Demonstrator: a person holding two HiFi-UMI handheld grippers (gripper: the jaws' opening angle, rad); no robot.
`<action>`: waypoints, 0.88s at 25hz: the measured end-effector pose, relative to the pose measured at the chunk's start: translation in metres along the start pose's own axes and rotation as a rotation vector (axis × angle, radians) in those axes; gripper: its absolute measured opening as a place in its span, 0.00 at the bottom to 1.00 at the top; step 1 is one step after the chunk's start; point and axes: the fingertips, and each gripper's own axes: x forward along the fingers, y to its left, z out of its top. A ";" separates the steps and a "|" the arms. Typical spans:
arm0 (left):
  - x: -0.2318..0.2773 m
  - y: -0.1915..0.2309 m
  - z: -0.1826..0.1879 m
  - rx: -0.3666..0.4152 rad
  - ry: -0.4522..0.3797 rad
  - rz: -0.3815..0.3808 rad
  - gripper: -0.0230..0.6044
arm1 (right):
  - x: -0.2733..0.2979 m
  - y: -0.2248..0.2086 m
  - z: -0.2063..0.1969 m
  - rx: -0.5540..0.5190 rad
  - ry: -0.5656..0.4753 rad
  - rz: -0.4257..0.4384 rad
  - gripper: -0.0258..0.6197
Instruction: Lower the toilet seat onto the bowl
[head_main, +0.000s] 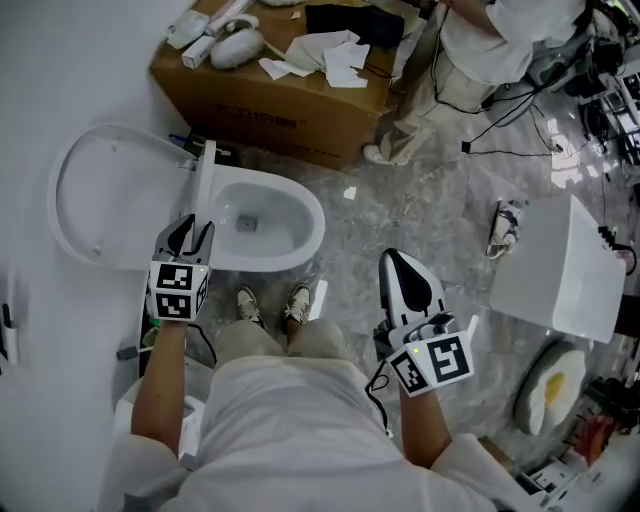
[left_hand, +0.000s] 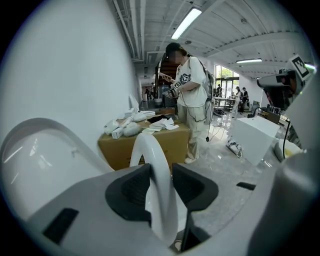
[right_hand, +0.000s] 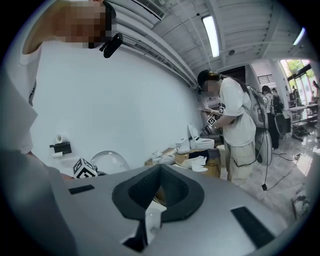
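Note:
The white toilet bowl (head_main: 268, 226) stands just ahead of my feet. Its lid (head_main: 100, 200) leans back to the left against the wall. The toilet seat (head_main: 206, 182) stands upright, seen edge-on between lid and bowl. My left gripper (head_main: 192, 236) is at the seat's near rim. In the left gripper view the seat (left_hand: 152, 150) runs up between the two dark pads (left_hand: 131, 192), which press on its sides, so my left gripper (left_hand: 160, 169) is shut on it. My right gripper (head_main: 405, 275) hangs in the air to the right of the bowl, shut with nothing in it (right_hand: 160, 170).
Behind the toilet sits a cardboard box (head_main: 290, 95) with papers and white parts on top. A person (head_main: 470, 45) stands at the back right among floor cables (head_main: 520, 110). A white cabinet (head_main: 560, 275) and a loose shoe (head_main: 503, 226) lie to the right.

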 end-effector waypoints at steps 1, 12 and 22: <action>0.001 -0.003 0.000 0.000 0.000 -0.003 0.25 | -0.003 -0.003 -0.002 0.003 0.001 -0.004 0.04; 0.032 -0.051 -0.003 0.031 0.013 -0.092 0.29 | -0.015 -0.021 -0.016 0.020 0.021 -0.038 0.04; 0.066 -0.104 -0.018 0.082 0.040 -0.218 0.30 | -0.019 -0.031 -0.045 0.031 0.067 -0.065 0.04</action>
